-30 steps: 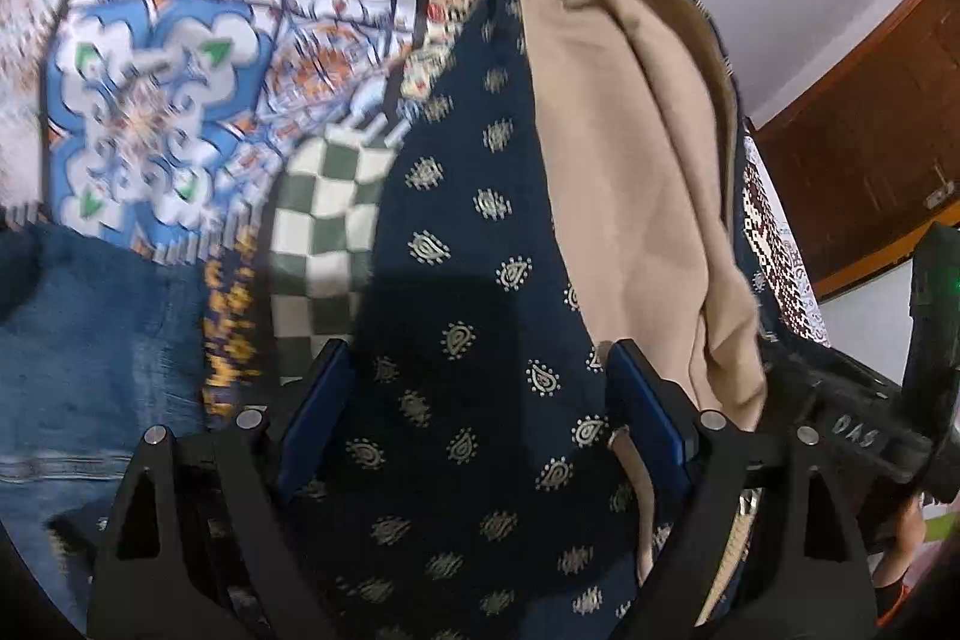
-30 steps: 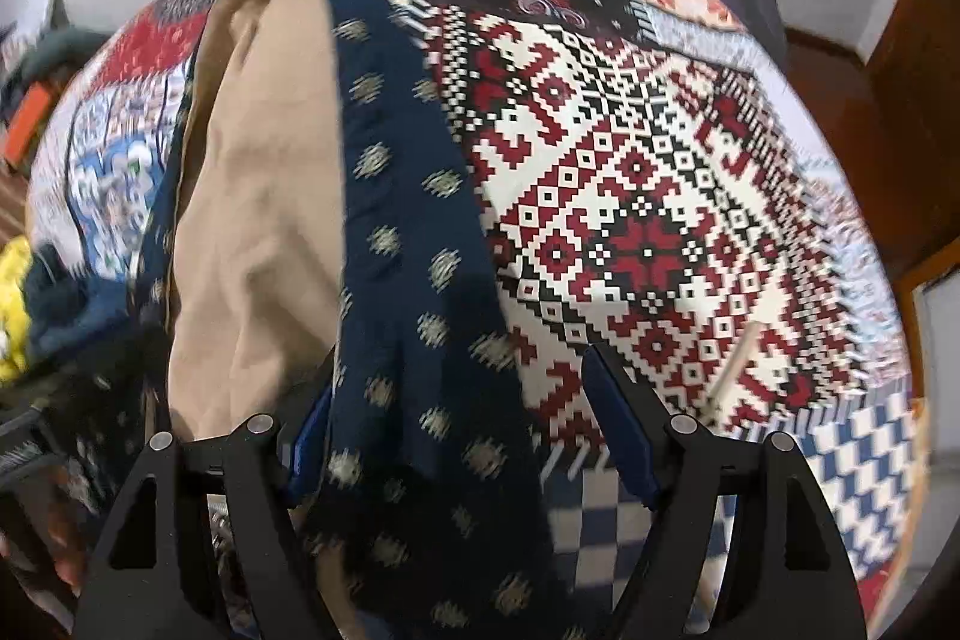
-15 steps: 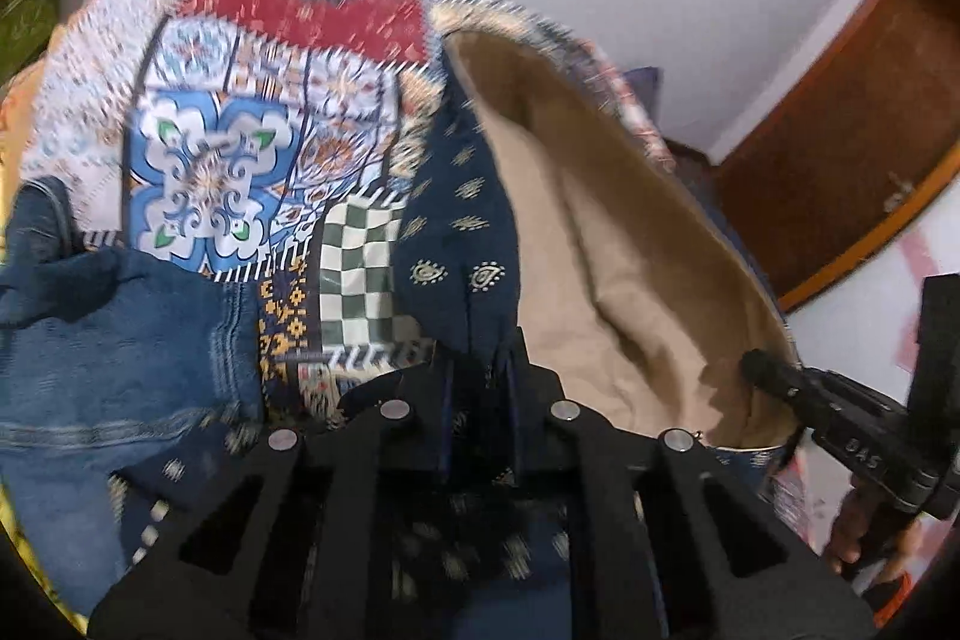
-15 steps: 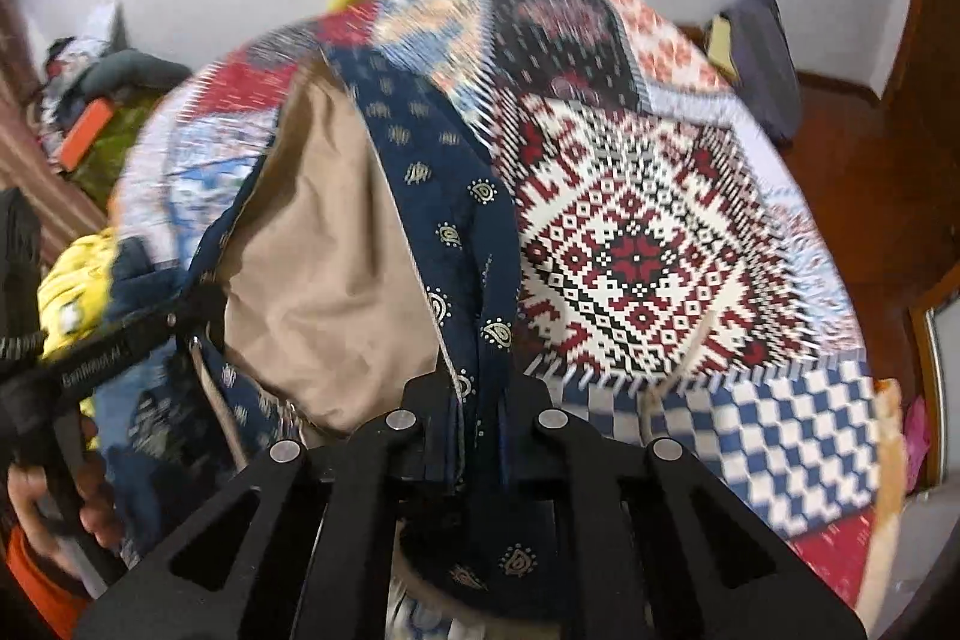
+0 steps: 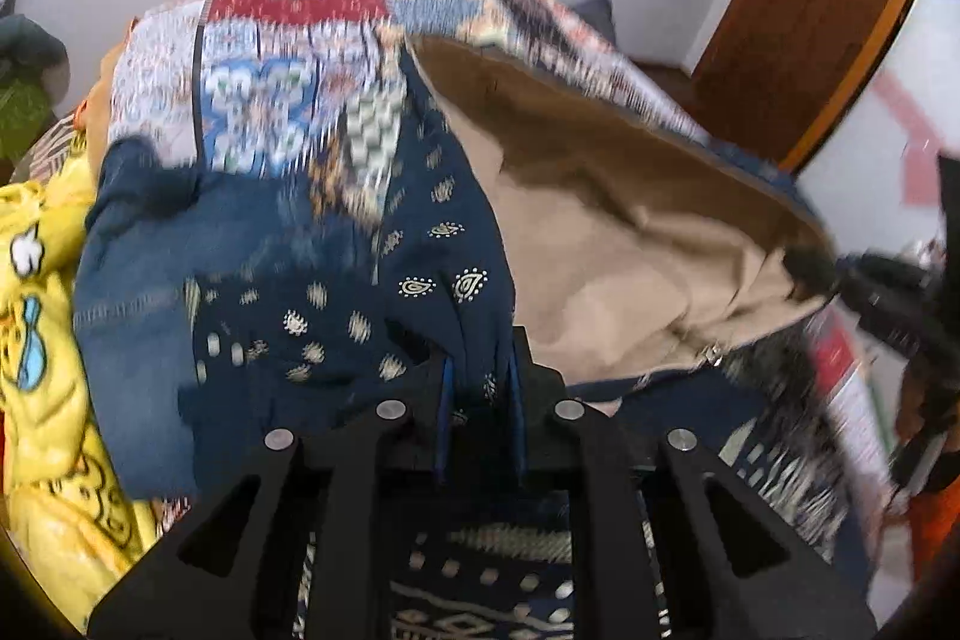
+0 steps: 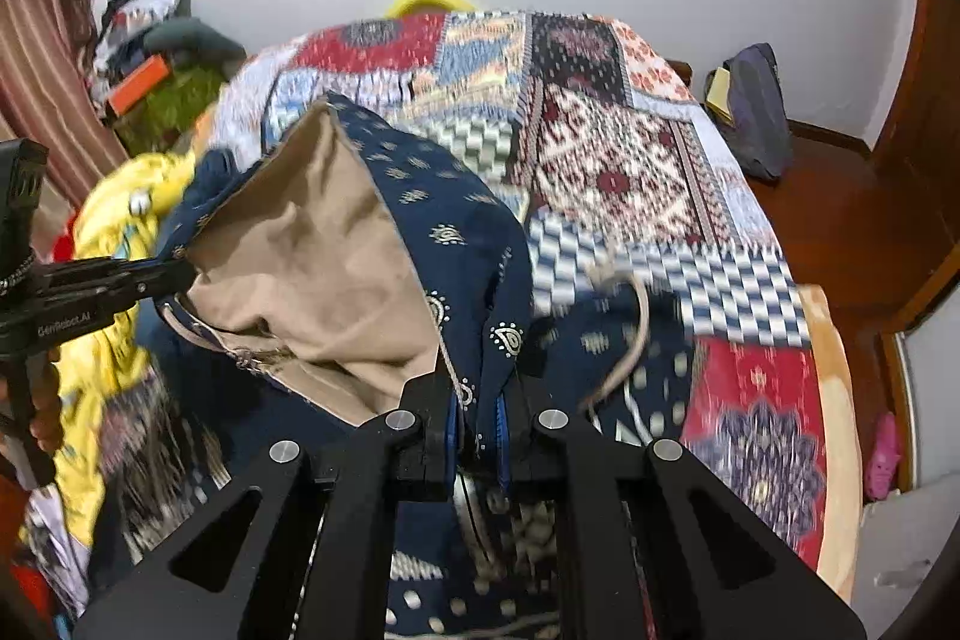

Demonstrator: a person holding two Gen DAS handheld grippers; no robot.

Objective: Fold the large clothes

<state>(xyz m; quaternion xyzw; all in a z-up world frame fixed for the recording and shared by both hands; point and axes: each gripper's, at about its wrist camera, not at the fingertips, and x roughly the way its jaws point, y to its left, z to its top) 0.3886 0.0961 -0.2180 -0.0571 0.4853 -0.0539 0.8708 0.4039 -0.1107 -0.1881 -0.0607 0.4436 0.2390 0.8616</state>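
- Bed (image 6: 606, 172): covered by a patchwork spread of red, blue and white panels; it carries all the clothing
- Navy garment (image 6: 456, 232) (image 5: 432, 256): dark blue cloth with small pale paisley motifs and a tan lining (image 6: 324, 256) (image 5: 600, 220); held up off the bed between the two grippers, lining open to view, lower part trailing onto the spread
- Yellow printed garment (image 5: 42, 340) (image 6: 120, 202): heaped at the left edge of the bed, beside the navy garment
- Denim piece (image 5: 138, 280): lies next to the yellow garment, partly under the navy cloth
- Left gripper (image 5: 480, 394): fingers pressed together, pinching a fold of the navy garment's edge
- Right gripper (image 6: 480, 418): fingers pressed together, pinching another fold of the same edge
- Drawstring cord (image 6: 630, 334): pale, loops just right of the right gripper; motion blur obscures its ends
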